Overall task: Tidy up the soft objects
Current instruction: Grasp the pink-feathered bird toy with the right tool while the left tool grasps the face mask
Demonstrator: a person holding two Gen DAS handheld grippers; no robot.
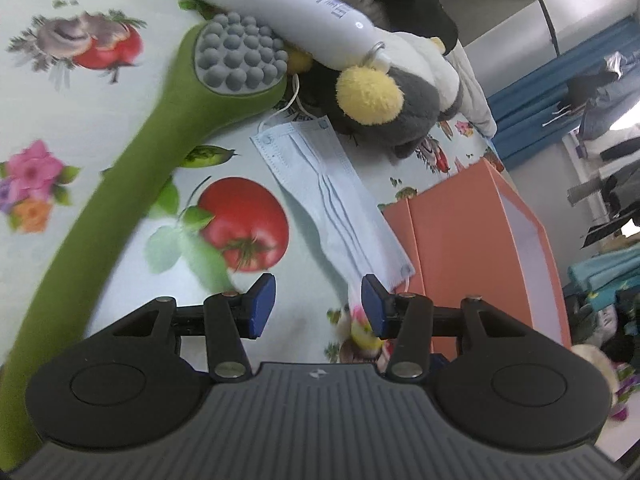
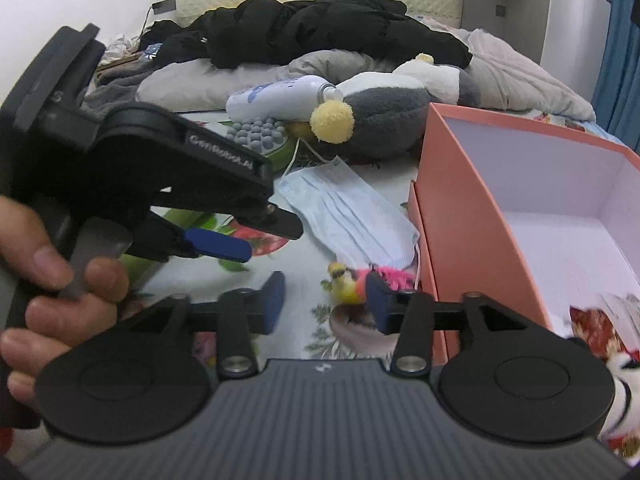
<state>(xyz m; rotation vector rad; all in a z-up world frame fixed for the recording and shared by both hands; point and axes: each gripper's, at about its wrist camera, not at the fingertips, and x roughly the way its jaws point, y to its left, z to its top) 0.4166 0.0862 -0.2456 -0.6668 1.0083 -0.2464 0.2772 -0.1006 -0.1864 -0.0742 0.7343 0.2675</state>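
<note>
Bed, floral sheet: bare at lower left. Orange box: right, open. Face mask: centre, near corner by left gripper. Small pink-yellow toy: touching right gripper right finger. Both fingers released, empty.

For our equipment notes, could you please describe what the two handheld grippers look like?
Both the left gripper and the right gripper have black linkage arms with silver pivot pins, blue pads on the fingers, round black discs and a ribbed grey body. One black casing carries pale lettering. No cables or sleeves show.
</note>
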